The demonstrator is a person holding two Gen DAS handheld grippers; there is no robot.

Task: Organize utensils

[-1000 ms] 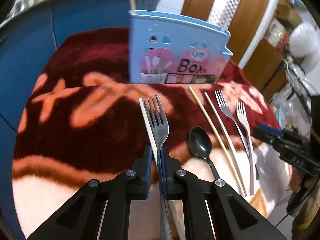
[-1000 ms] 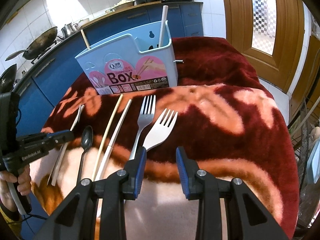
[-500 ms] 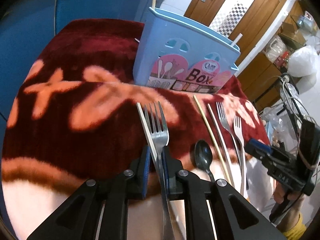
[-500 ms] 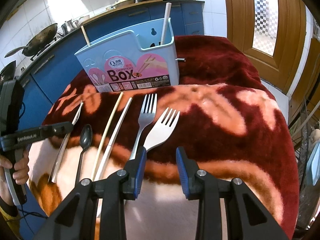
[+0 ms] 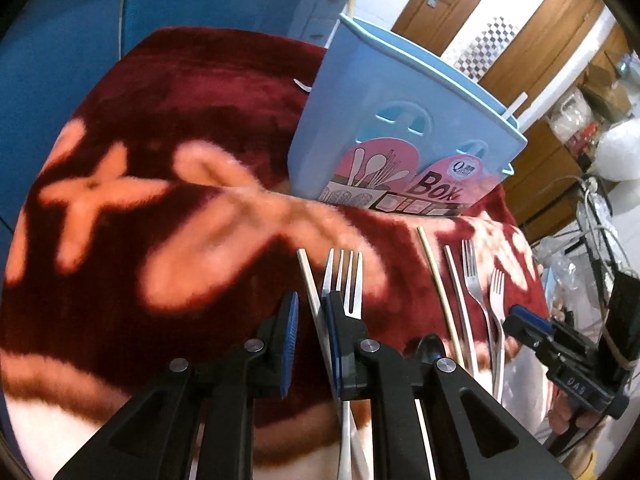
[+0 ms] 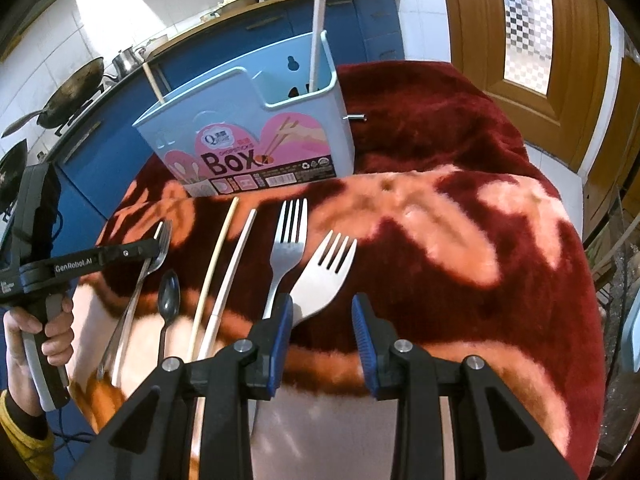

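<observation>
A light blue utensil box (image 5: 404,152) stands at the back of the red blanket (image 5: 160,128); it also shows in the right wrist view (image 6: 256,140), with two sticks upright in it. My left gripper (image 5: 312,320) is open; a steel fork (image 5: 342,280) and a white chopstick (image 5: 310,280) lie on the blanket between its fingers. In the right wrist view the left gripper (image 6: 152,250) hovers by that fork (image 6: 158,248). My right gripper (image 6: 322,320) is open and empty, just behind a white fork (image 6: 324,276) and a steel fork (image 6: 288,244).
A black spoon (image 6: 168,300), a bamboo chopstick (image 6: 214,264) and a white chopstick (image 6: 232,272) lie in a row between the forks. Blue cabinets (image 6: 120,128) with woks stand behind the table. A wooden door (image 6: 520,24) is at the right.
My left gripper has opened and let go of the steel fork, which now lies on the blanket. It has also turned towards the box. My right gripper has barely moved.
</observation>
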